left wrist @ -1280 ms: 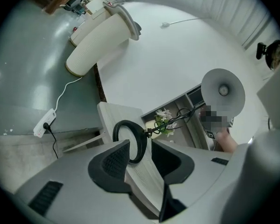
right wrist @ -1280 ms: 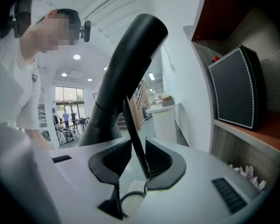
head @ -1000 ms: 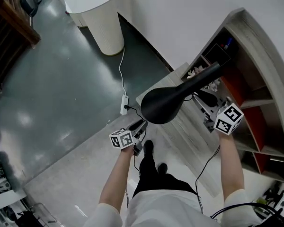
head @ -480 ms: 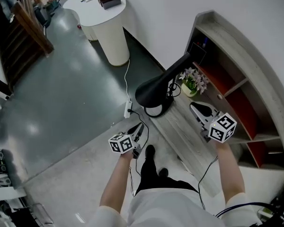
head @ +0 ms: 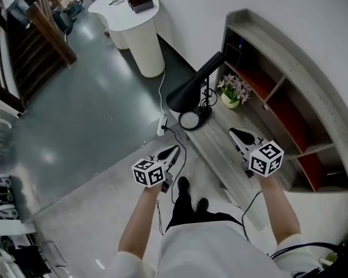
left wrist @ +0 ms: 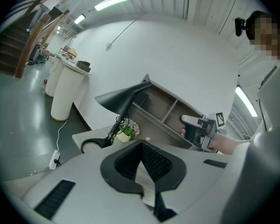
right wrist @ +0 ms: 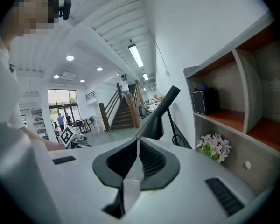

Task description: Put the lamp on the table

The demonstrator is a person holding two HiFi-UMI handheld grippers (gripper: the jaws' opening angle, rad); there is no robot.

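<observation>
The black lamp [head: 192, 87] stands on its round base [head: 192, 119] at the far end of the low wooden table [head: 220, 155], its shade tilted to the left. Neither gripper touches it. My left gripper [head: 173, 153] hangs over the floor just left of the table with its jaws shut and nothing between them. My right gripper [head: 238, 135] is above the table, nearer to me than the lamp, also shut and empty. The lamp [left wrist: 120, 98] shows ahead in the left gripper view. Past the shut right gripper [right wrist: 136, 143] the lamp [right wrist: 157, 119] rises.
A small pot of flowers [head: 232, 90] stands by the lamp's base. A curved shelf unit [head: 290, 80] runs along the wall at right. A white power strip [head: 162, 124] and cable lie on the floor. A white pedestal table [head: 144, 36] and a staircase [head: 40, 33] are farther off.
The lamp went from raised close under the head camera to standing on the table. Both grippers have drawn back from it toward the person.
</observation>
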